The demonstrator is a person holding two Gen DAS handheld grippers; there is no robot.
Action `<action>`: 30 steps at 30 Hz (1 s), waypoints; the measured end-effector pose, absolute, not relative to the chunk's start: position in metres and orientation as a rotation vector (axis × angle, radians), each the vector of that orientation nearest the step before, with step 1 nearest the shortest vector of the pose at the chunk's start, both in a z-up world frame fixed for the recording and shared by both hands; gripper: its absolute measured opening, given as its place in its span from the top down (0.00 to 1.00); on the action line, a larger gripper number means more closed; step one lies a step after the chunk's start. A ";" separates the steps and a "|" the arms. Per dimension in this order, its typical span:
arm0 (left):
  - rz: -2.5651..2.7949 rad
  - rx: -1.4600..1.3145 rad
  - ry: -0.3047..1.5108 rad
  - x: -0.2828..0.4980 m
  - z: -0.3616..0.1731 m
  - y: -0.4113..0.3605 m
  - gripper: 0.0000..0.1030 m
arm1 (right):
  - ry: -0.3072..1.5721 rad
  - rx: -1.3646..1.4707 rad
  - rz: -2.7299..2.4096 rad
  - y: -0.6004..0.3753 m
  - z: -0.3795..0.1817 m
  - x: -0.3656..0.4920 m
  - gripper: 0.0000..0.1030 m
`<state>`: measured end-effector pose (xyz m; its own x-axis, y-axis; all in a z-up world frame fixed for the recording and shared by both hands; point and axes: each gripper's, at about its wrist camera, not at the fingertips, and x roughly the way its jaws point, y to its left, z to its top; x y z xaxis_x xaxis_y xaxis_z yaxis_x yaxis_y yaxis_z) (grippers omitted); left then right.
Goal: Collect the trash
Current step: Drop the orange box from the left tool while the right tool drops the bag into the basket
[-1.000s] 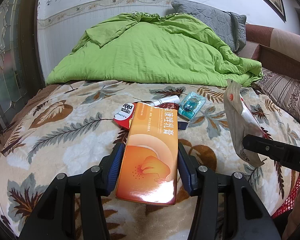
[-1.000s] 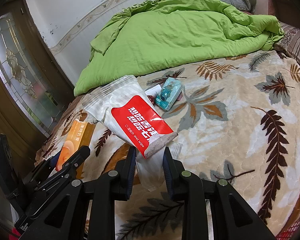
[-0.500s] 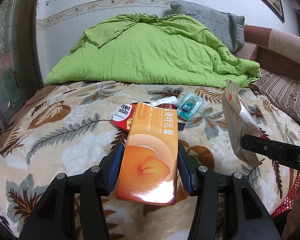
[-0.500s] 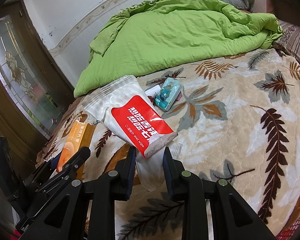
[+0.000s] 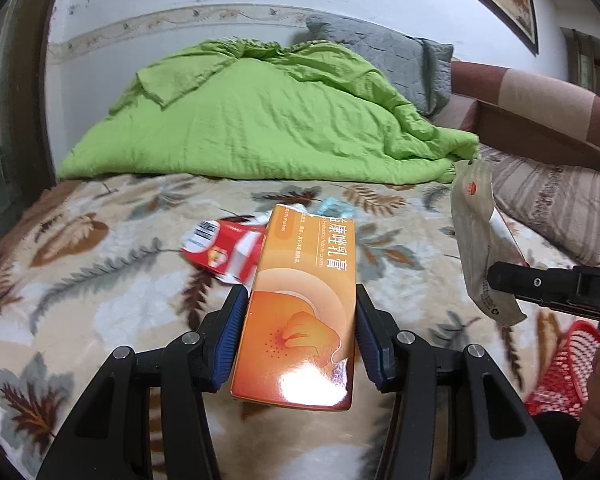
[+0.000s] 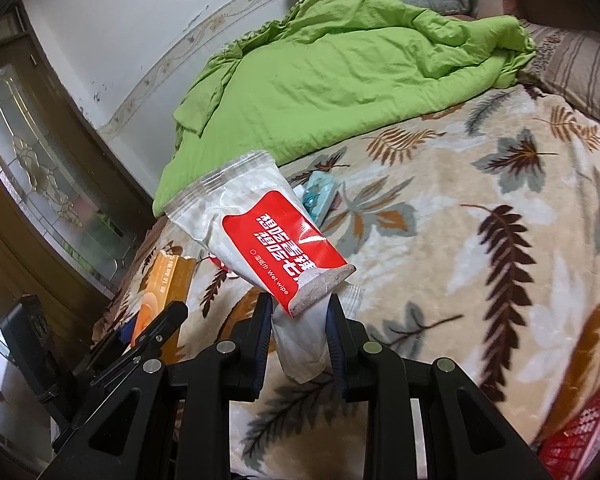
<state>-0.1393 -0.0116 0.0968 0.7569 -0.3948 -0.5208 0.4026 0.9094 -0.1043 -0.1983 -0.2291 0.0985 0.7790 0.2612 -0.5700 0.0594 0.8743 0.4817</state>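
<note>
I can read four bits of print. The orange box (image 5: 300,320) carries large Chinese characters 益康唑乳膏 with small English under them, roughly "Econazole Nitrate Cream". Right of the box, a black gripper arm (image 5: 560,288) shows the white letters "DA" at the picture's edge. The red label on the wipe packet (image 6: 276,240) reads "Wet wipe" below bold white Chinese characters.

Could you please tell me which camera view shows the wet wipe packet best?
The right wrist view: the wipe packet fills its centre, red label facing the camera. The left wrist view shows only its pale back, edge-on at the right.
</note>
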 end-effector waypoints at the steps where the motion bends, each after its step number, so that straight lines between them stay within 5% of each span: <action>1: -0.452 0.012 0.569 -0.143 0.098 -0.015 0.51 | 0.673 0.509 0.112 -0.232 0.100 -0.202 0.73; 30: -0.955 0.164 0.577 -0.259 0.147 -0.193 0.51 | 0.631 0.680 -0.217 -0.385 0.100 -0.400 0.73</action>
<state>-0.2590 -0.1930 0.1469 0.4412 -0.7223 -0.5326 0.8075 0.5785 -0.1157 -0.4003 -0.3846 0.1002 0.7938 0.0130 -0.6080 0.3847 0.7637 0.5185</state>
